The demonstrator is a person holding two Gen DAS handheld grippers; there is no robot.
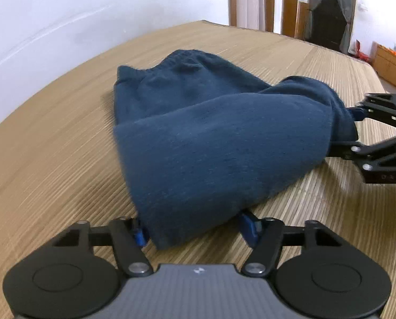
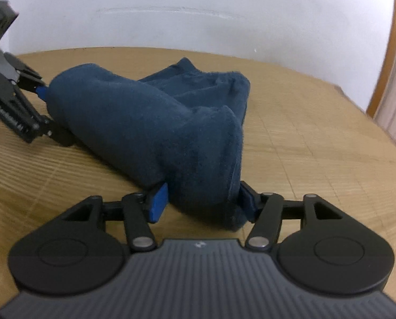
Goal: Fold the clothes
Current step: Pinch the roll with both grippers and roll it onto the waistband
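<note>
**Both grippers pinching one raised edge of navy shorts**

Nearest the left wrist lens: left gripper point(image 1: 195, 228), blue pads point(image 1: 247, 227) pressed in on a bunched end of the dark blue fleece shorts point(image 1: 198, 133), jaws clamped on cloth rather than standing free. Same picture from the right wrist: right gripper point(image 2: 202, 202), pads point(image 2: 159, 199) squeezing the other end of that edge, likewise clamped on fabric.

Shorts lying mid-way across the woven bamboo mat point(image 1: 51, 159), elastic waistband point(image 1: 176, 58) at the far side from the left gripper, toward the white wall point(image 1: 65, 13). Near portion lifted into a rounded hump, hanging between the two grips and rising off the mat, with flatter cloth beyond it.

Held at two ends of one edge, probably to keep that edge straight and taut while carrying it over the rest toward the waistband. Rounded hump suggesting a fold in progress, not yet laid flat; could equally fit an edge just picked up or one about to be set down. Slack in the middle likely to sag or wrinkle unless both ends travel together.
</note>
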